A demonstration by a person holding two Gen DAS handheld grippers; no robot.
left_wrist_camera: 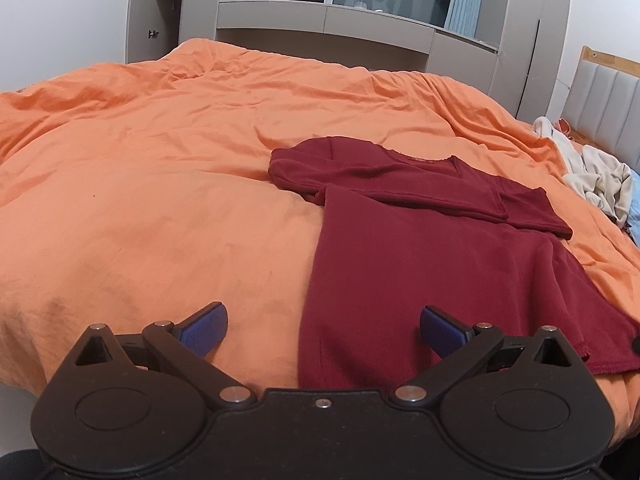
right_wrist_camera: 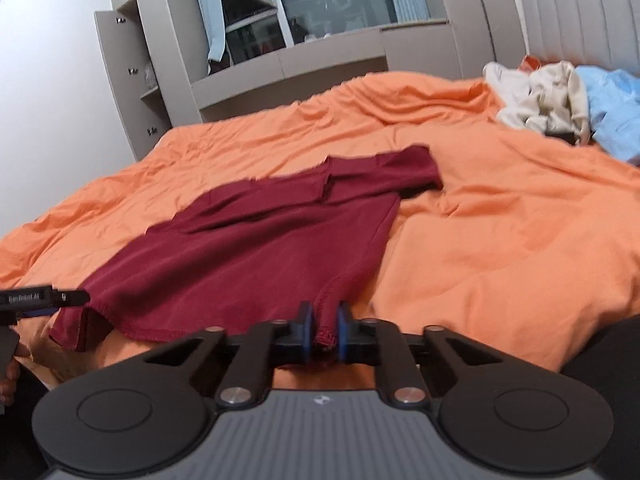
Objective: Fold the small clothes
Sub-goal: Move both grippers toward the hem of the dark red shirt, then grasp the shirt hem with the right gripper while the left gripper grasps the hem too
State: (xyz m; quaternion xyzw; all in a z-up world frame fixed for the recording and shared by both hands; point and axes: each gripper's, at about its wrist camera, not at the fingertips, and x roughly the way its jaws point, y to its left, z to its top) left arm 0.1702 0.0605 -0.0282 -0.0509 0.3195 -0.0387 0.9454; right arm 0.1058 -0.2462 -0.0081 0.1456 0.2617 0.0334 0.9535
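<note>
Orange bedding [left_wrist_camera: 160,184] spreads across the whole bed, wrinkled and soft, with grey cabinets and a dark window behind it. On it lies the dark red T-shirt [left_wrist_camera: 420,248], neck away, sleeves already turned in across the chest, hem toward both tools. The right gripper [right_wrist_camera: 325,330] has its blue pads squeezed together on a bunched bit of the hem at the shirt's near right corner, cloth pinched right between them. The left gripper [left_wrist_camera: 324,332] stands wide apart, nothing between its fingers; the shirt's left edge runs up between them, the right pad over red cloth and the left pad over bare duvet. In the right wrist view its tip shows just beside the hem's other corner. Looks like the bottom-up fold is being set up. The risk I see: only one corner is held, so a lift now would drag the shirt askew and spill those tucked sleeves. The pinch is also small and near the edge, so the knit could slip out. If the left jaws close too deep, they may catch the duvet along with the hem. Room ahead is generous, open duvet beyond the collar and to the left; the cream and blue clothes pile [right_wrist_camera: 560,100] sits well off to the right, near the headboard.
</note>
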